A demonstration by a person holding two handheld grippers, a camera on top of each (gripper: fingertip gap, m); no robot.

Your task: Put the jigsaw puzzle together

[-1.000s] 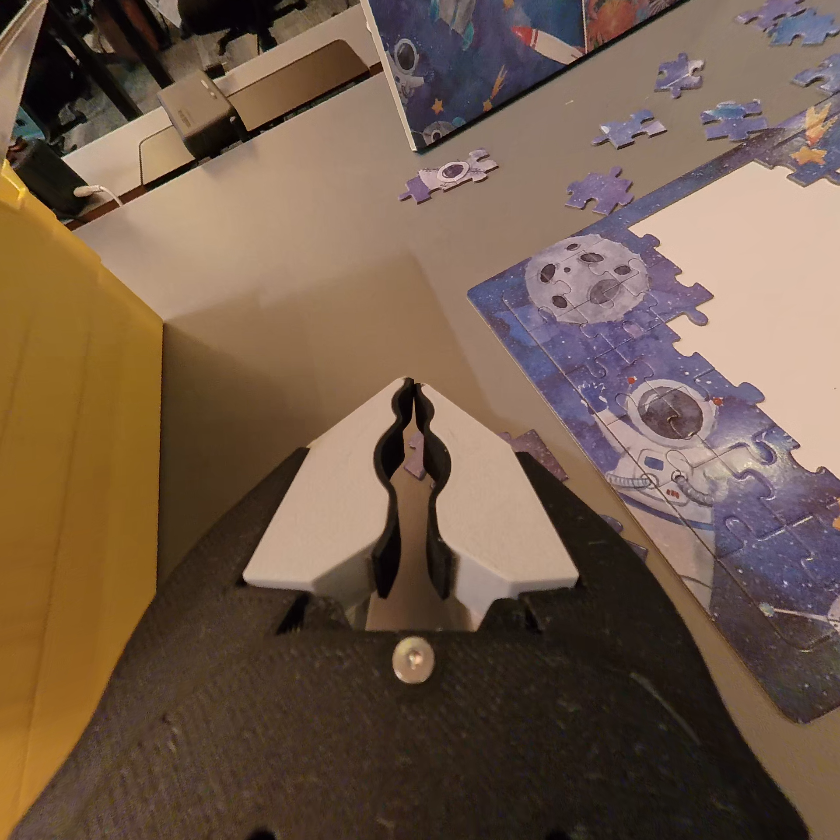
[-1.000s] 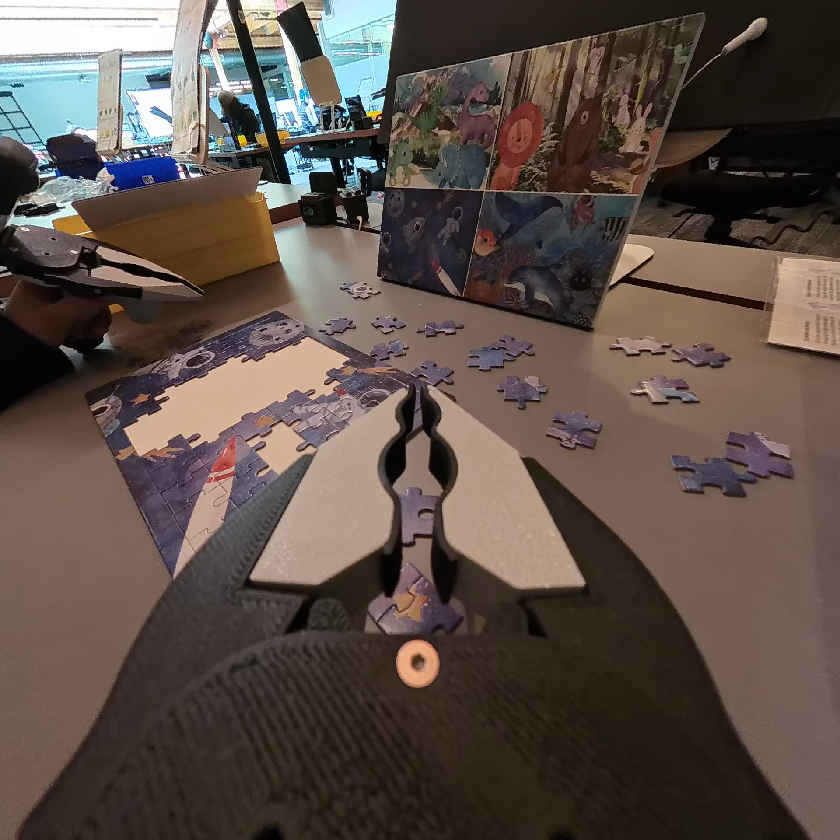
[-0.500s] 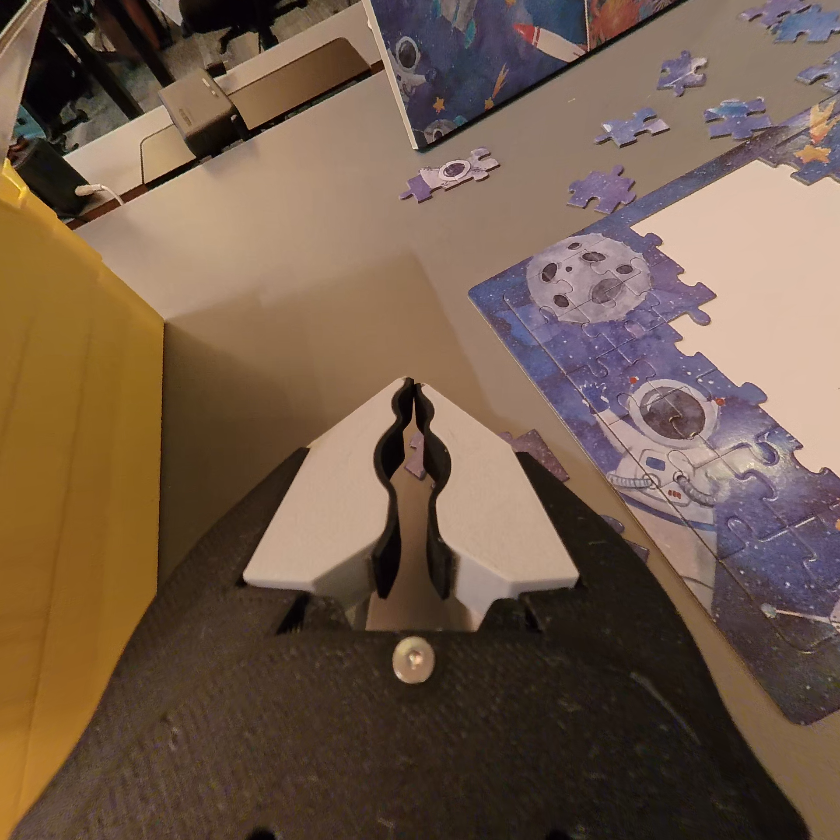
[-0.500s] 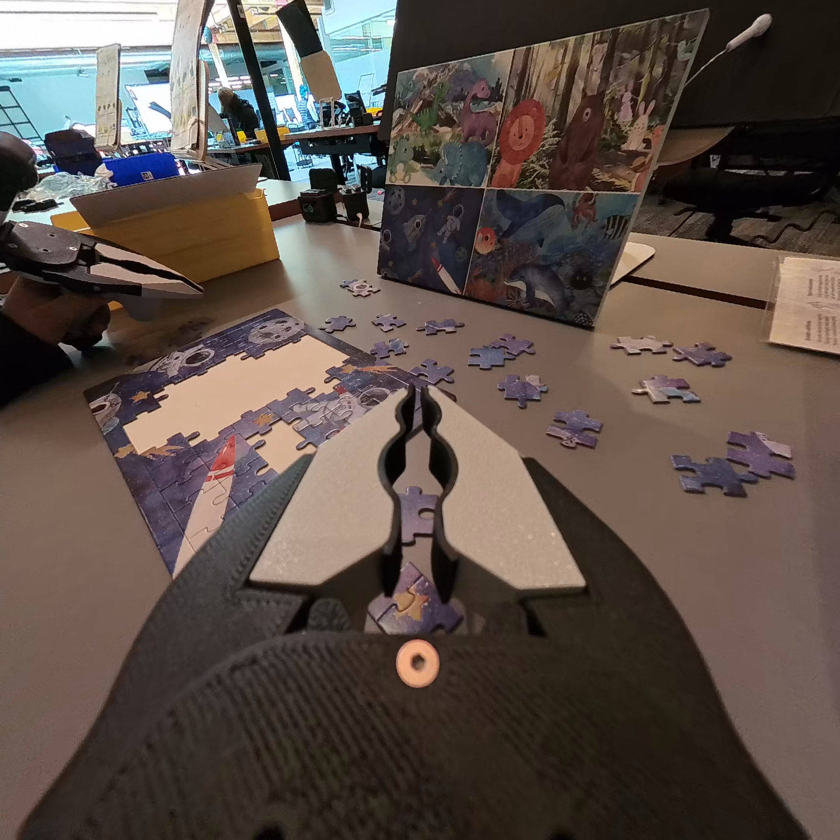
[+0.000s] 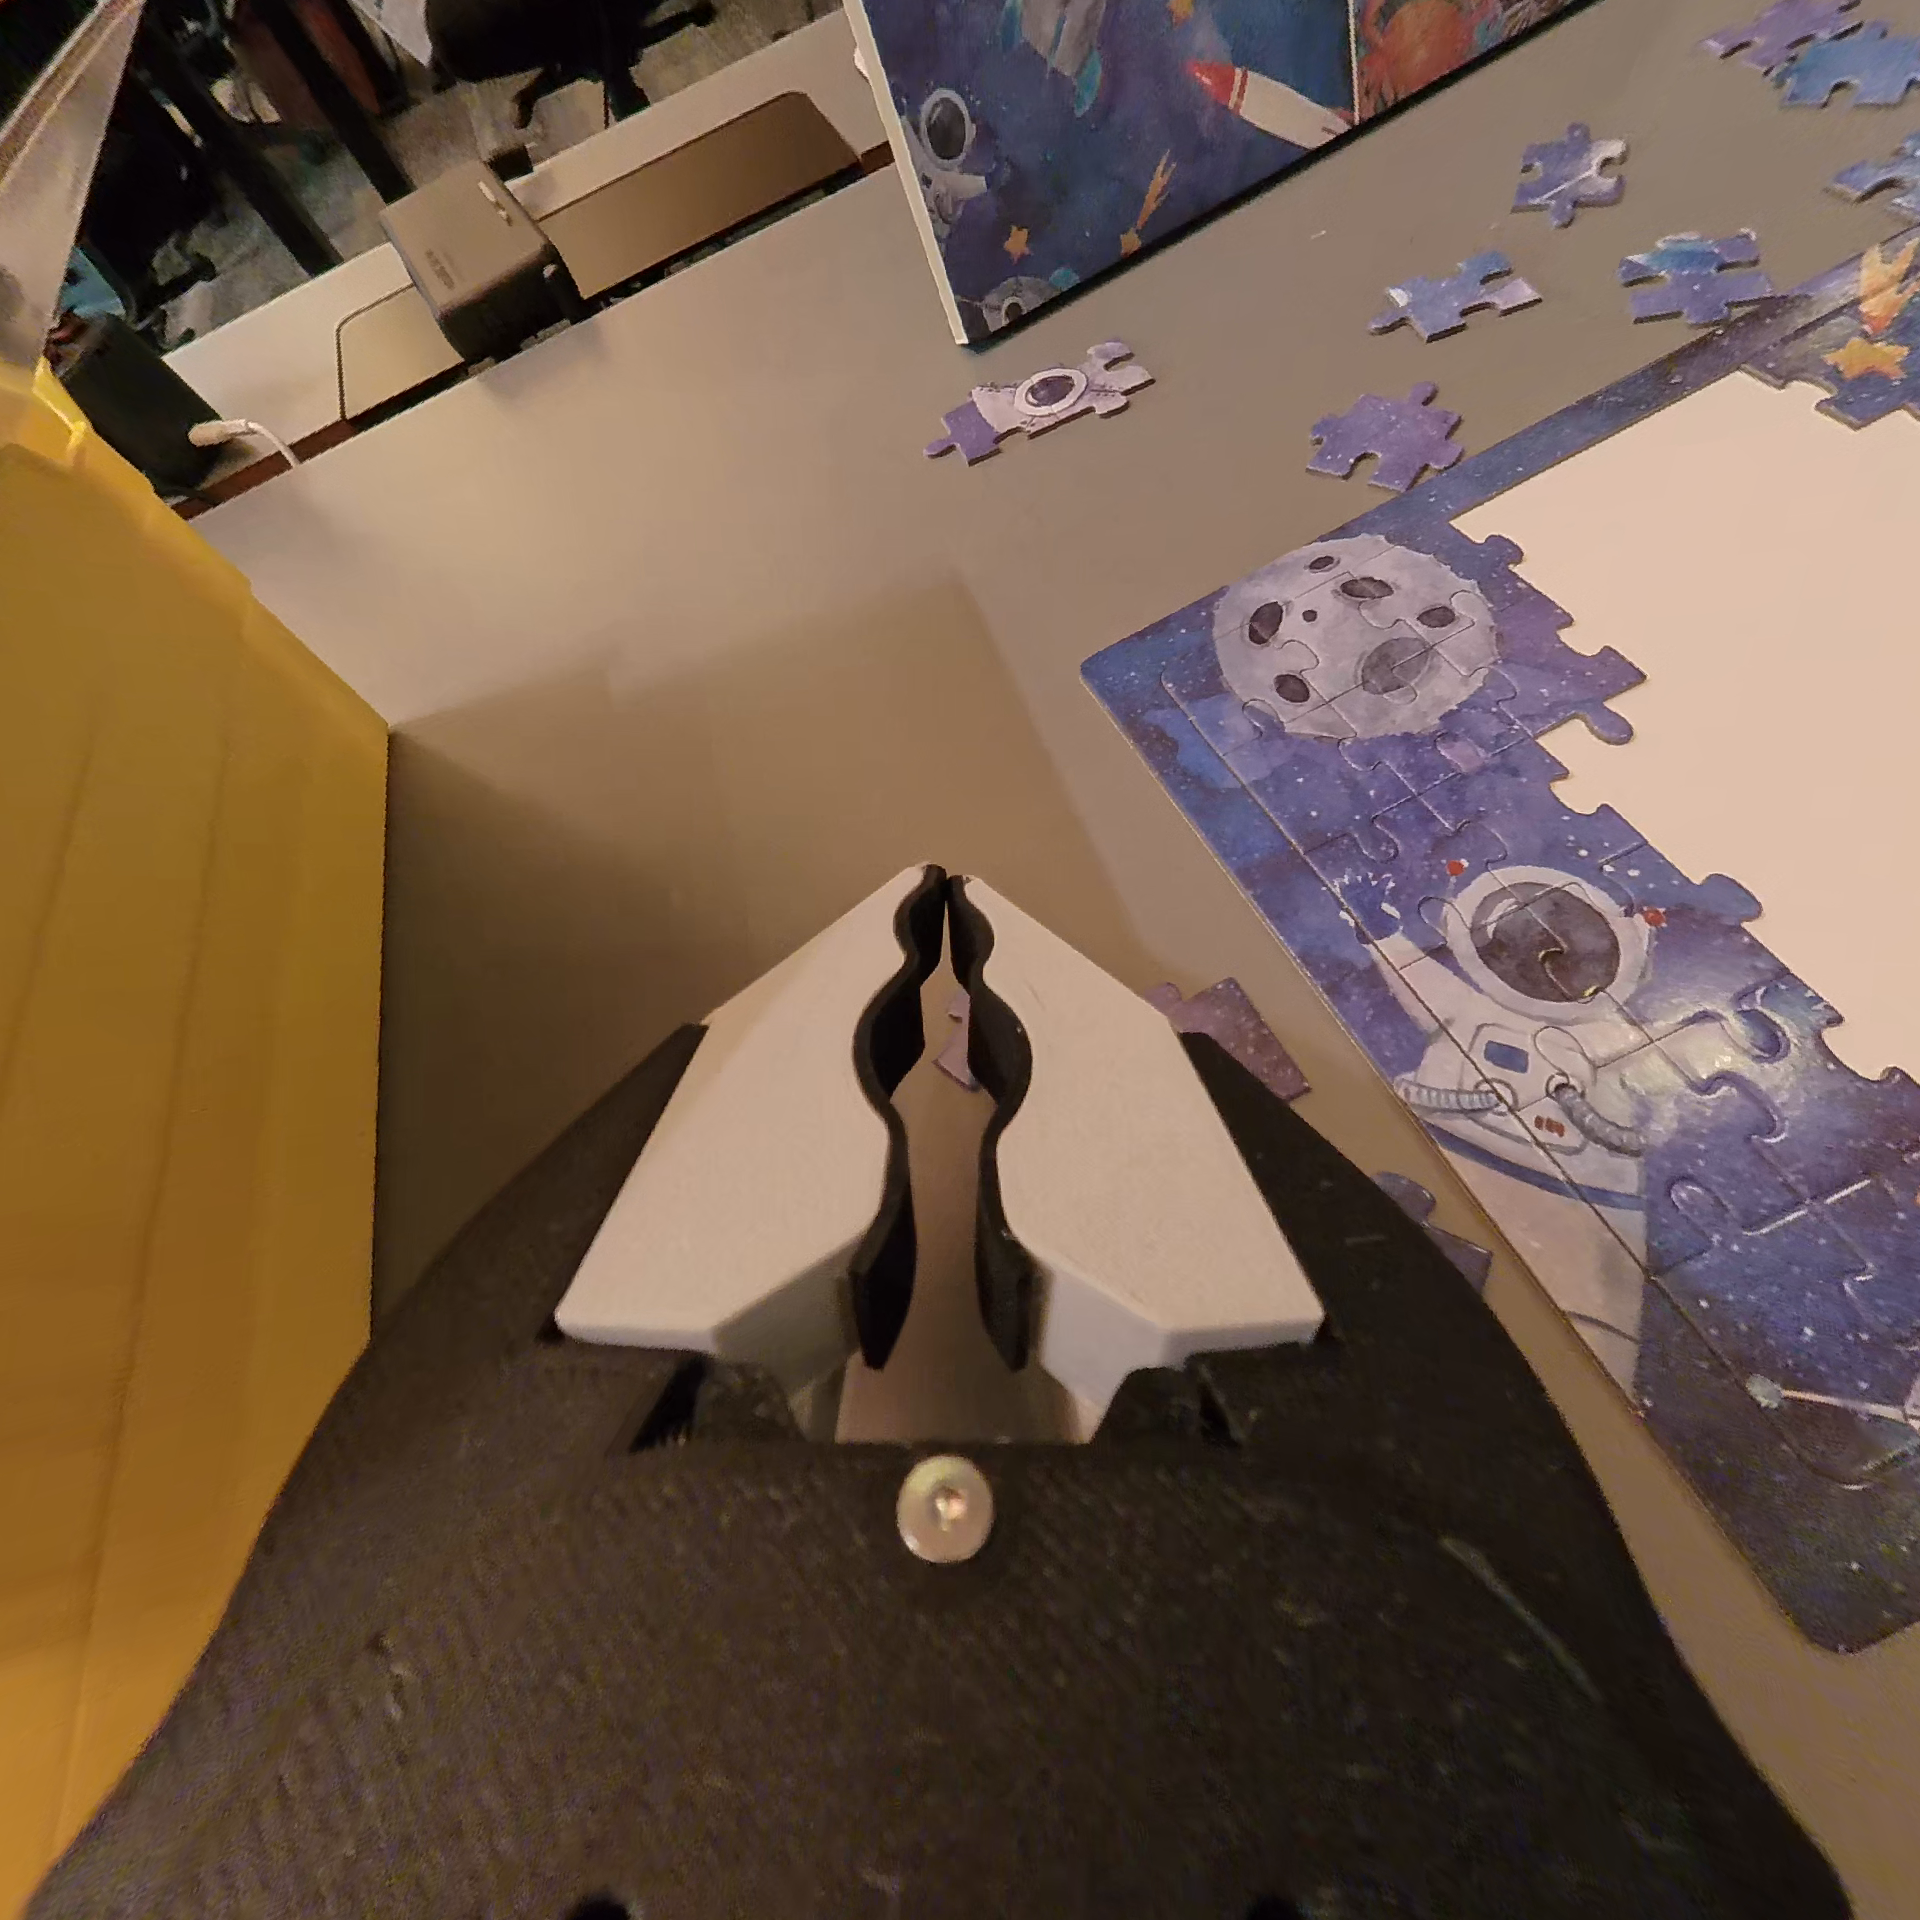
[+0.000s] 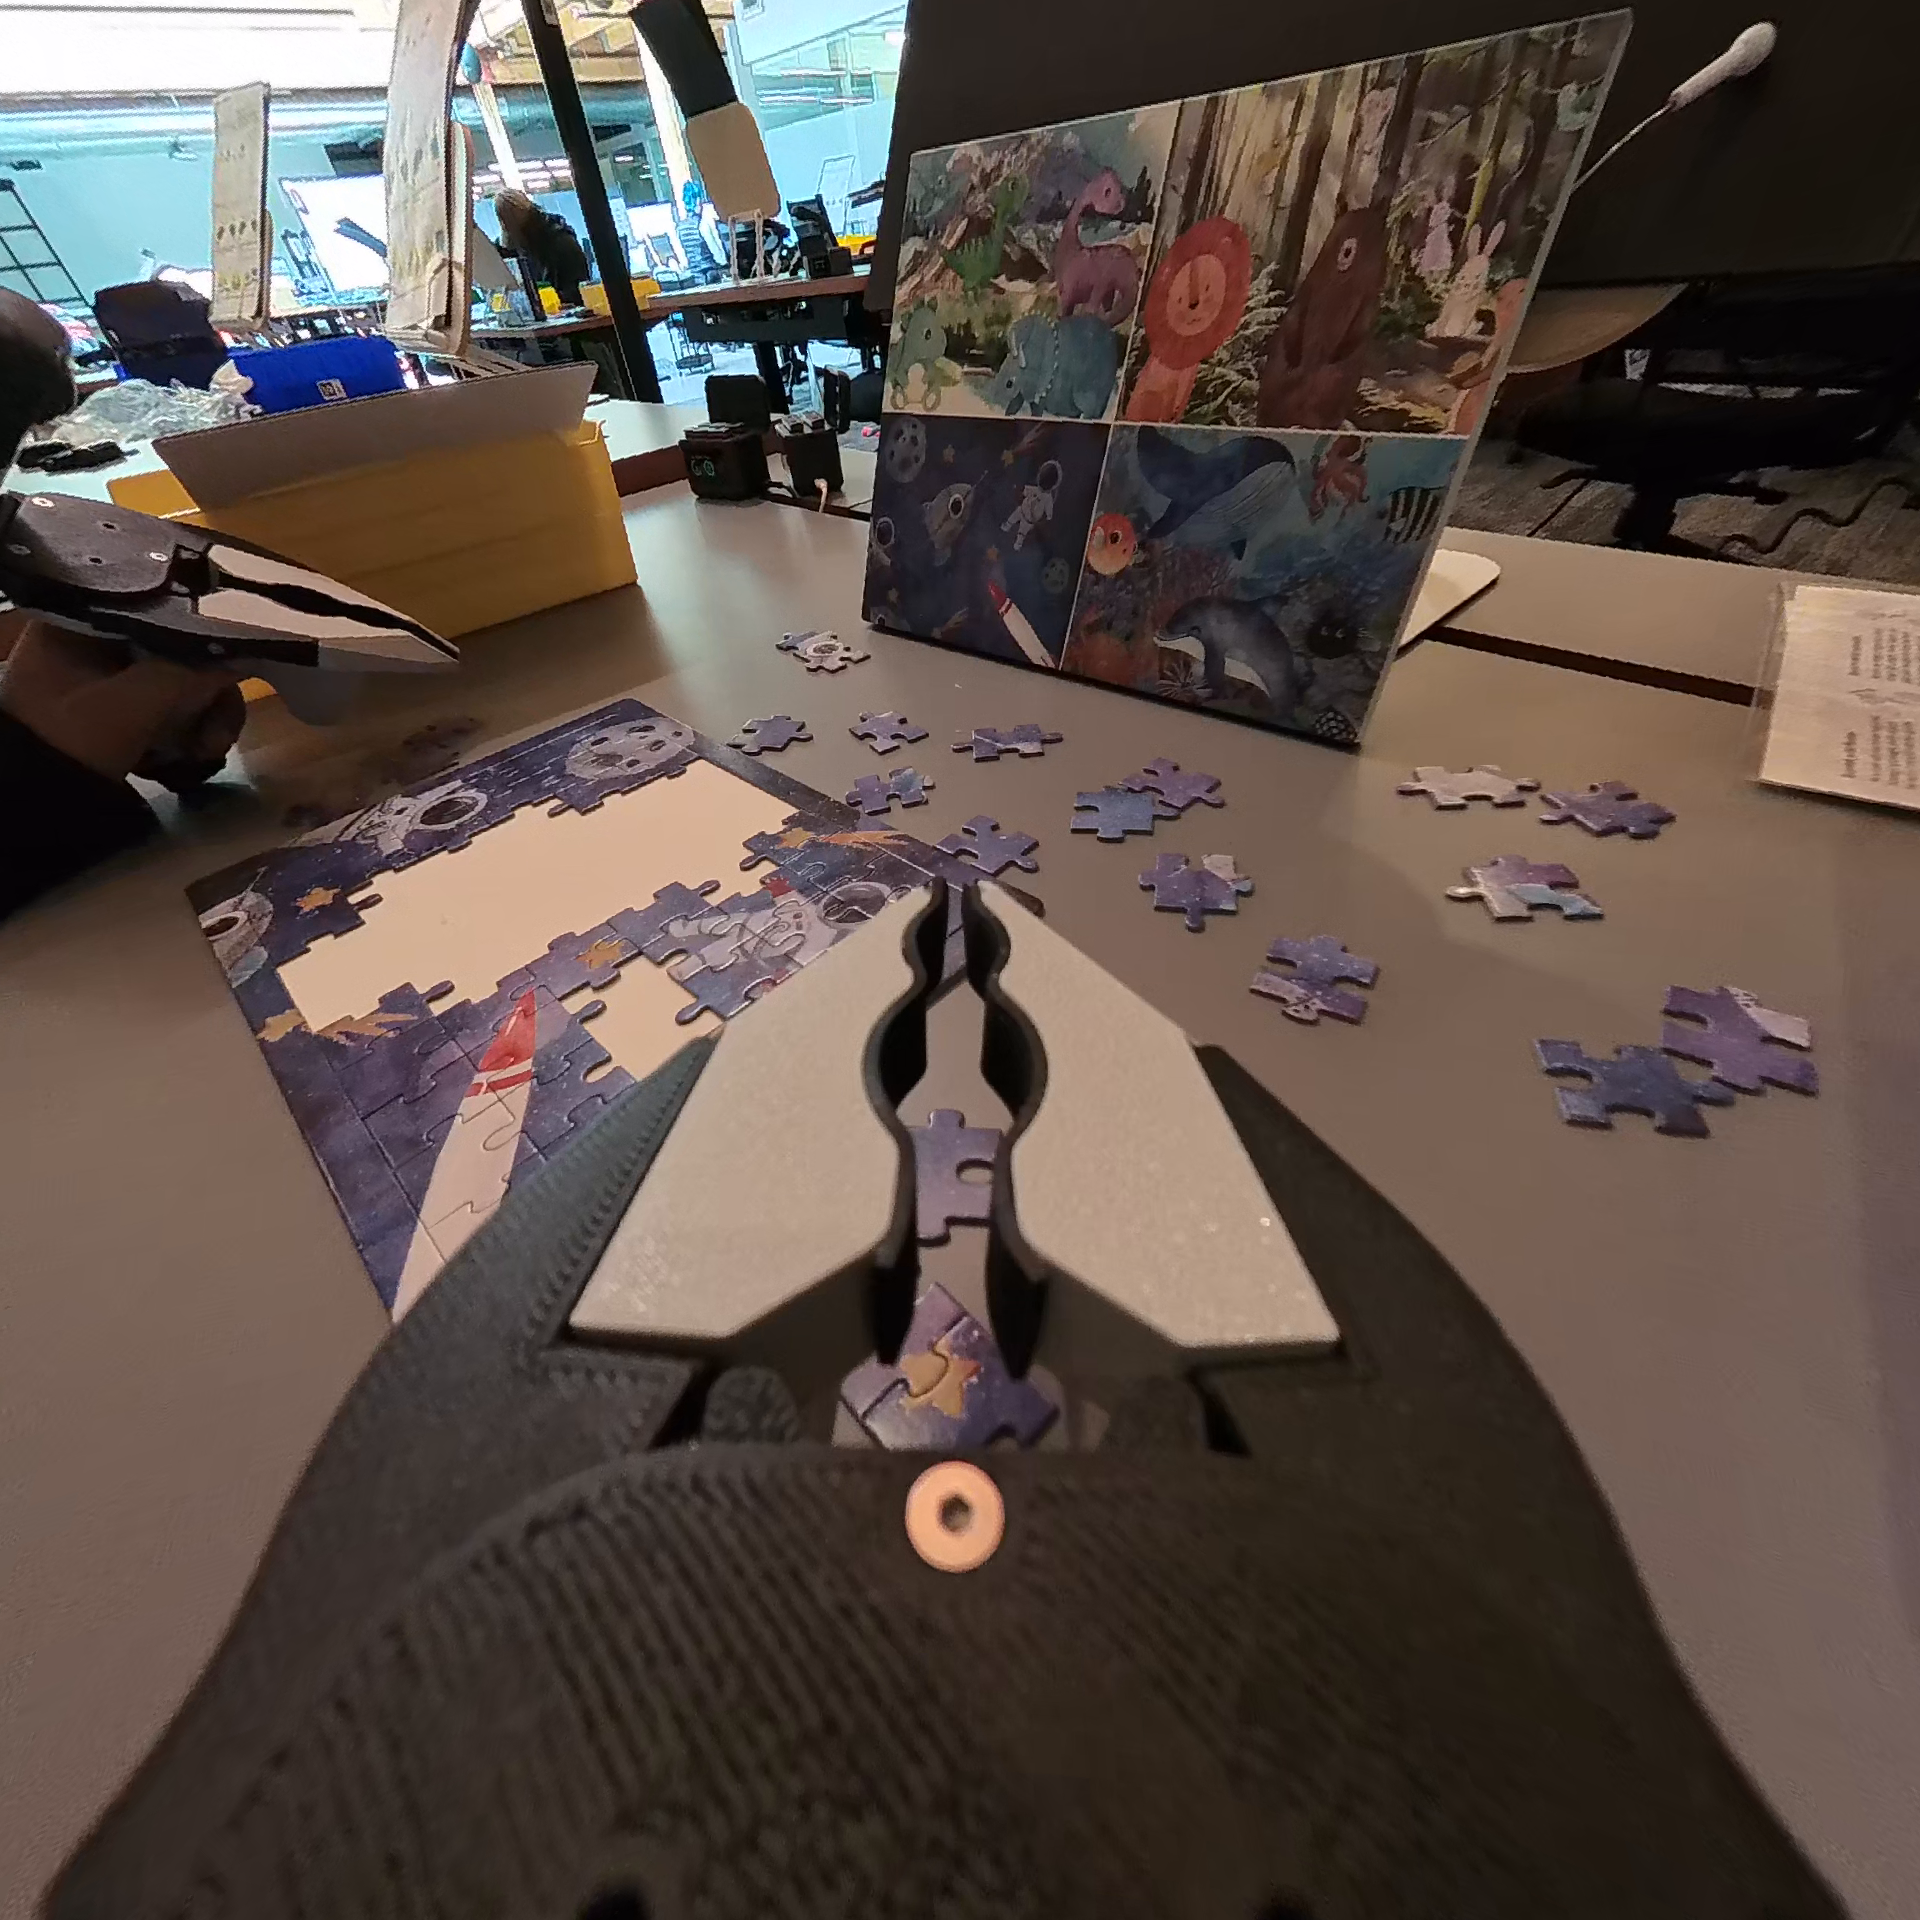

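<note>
1. Left wrist view: left hand-held gripper [image 5: 943,883] has matte grey wedge-shaped fingers with wavy black rubber pads on a coarse black printed body. Tips meet, jaws closed, nothing between the pads.
2. It hovers over the smooth grey tabletop [image 5: 675,623], just beside the yellow corrugated-plastic box [image 5: 177,935] on its left.
3. Nearest loose item: a dark purple speckled cardboard puzzle piece [image 5: 1236,1029] lying flat just right of the fingers, partly under them.
4. Further right: the partly assembled blue-purple space jigsaw in its flat tray [image 5: 1507,935]. The moon and astronaut edge is filled; the cream tray centre is bare.
5. Right wrist view: right hand-held gripper [image 6: 954,896] is the same build. Tips are all but touching, jaws closed, nothing pinched at the tips.
6. It sits above the near corner of the same jigsaw. A blue knobbed puzzle piece [image 6: 954,1174] lies on the tabletop below, seen through the wavy gap between the pads.
7. Scattered blue-purple cardboard pieces [image 6: 1314,977] lie ahead and to the right. An upright glossy picture board with four animal and space panels [image 6: 1195,416] stands behind them.
8. The left hand-held gripper shows far left in this view, raised above the tabletop near the yellow box.
</note>
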